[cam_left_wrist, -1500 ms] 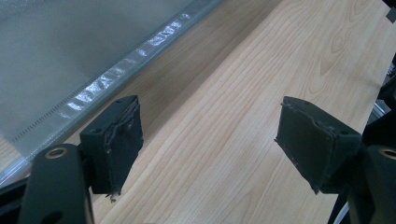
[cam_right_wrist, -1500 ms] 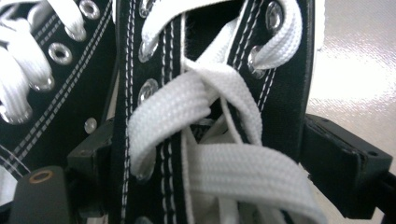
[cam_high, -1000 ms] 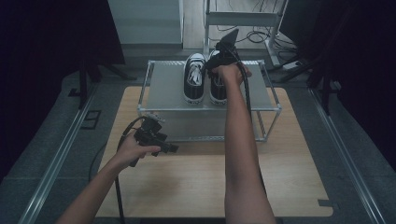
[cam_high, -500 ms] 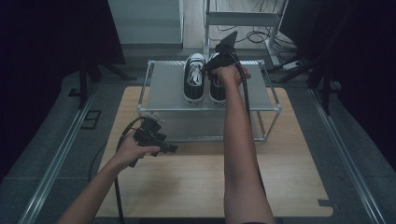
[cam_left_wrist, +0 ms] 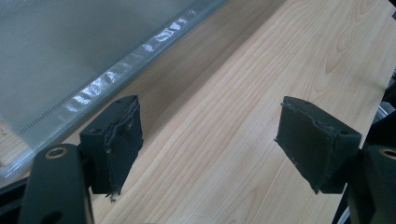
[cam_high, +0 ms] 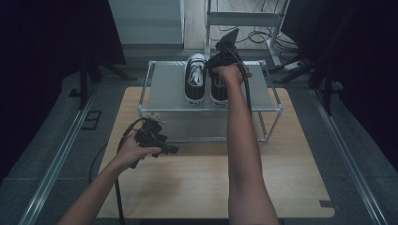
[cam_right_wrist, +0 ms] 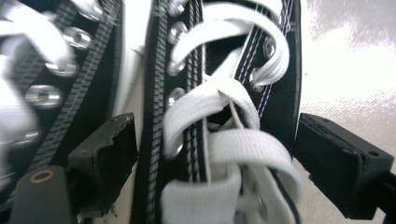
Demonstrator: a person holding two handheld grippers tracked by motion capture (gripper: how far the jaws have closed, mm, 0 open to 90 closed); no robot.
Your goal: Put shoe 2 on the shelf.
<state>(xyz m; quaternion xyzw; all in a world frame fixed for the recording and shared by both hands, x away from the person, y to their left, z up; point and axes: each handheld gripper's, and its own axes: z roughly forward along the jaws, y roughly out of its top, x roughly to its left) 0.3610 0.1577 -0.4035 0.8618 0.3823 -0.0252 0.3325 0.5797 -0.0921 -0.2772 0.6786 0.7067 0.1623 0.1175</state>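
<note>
Right arm stretched forward, right tool (cam_high: 220,70) pointing down astride the right shoe (cam_right_wrist: 224,121) on the metal rack (cam_high: 162,89), jaws spread beside its laced upper. Left tool (cam_high: 157,140) spread, empty, low over the table (cam_left_wrist: 243,140). Both arms unchanged from before.

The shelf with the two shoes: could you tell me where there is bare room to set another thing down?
The shelf is bare left of the left shoe, out to its left rail. A narrower bare strip lies right of the right shoe. The middle is crowded: both shoes side by side, the right gripper over them. The wooden table in front is bare too.
</note>
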